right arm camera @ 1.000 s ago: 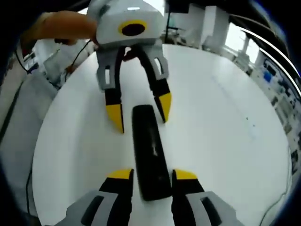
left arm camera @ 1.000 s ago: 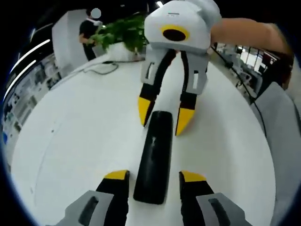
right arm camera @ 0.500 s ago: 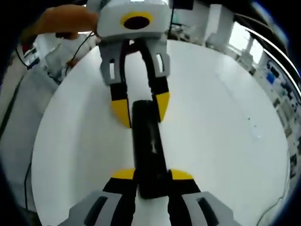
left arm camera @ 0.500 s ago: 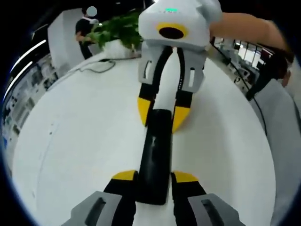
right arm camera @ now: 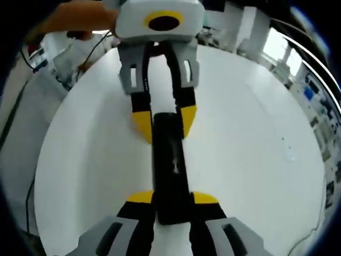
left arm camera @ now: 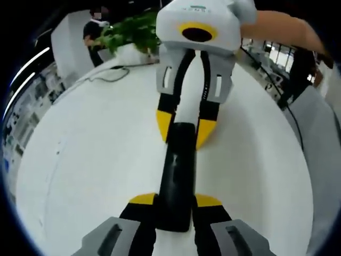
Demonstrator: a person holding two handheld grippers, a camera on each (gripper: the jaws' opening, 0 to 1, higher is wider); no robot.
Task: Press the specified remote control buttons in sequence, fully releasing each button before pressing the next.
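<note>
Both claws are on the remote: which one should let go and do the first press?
Right, marginally. The left claw and right claw are shut on opposite ends of the remote; the left seems seated slightly deeper, so it could steady while the right releases and presses.

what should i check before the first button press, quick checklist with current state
1. Left gripper shut on the near end of the remote: ok.
2. Right gripper shut on the remote's opposite end: ok.
3. Remote in plain sight over the white table: ok.
4. Remote lifted or resting on the table: cannot tell.
5. A free jaw to press with: not ok, both grippers are holding the remote.
6. Target buttons readable on the dark face: cannot tell.
</note>
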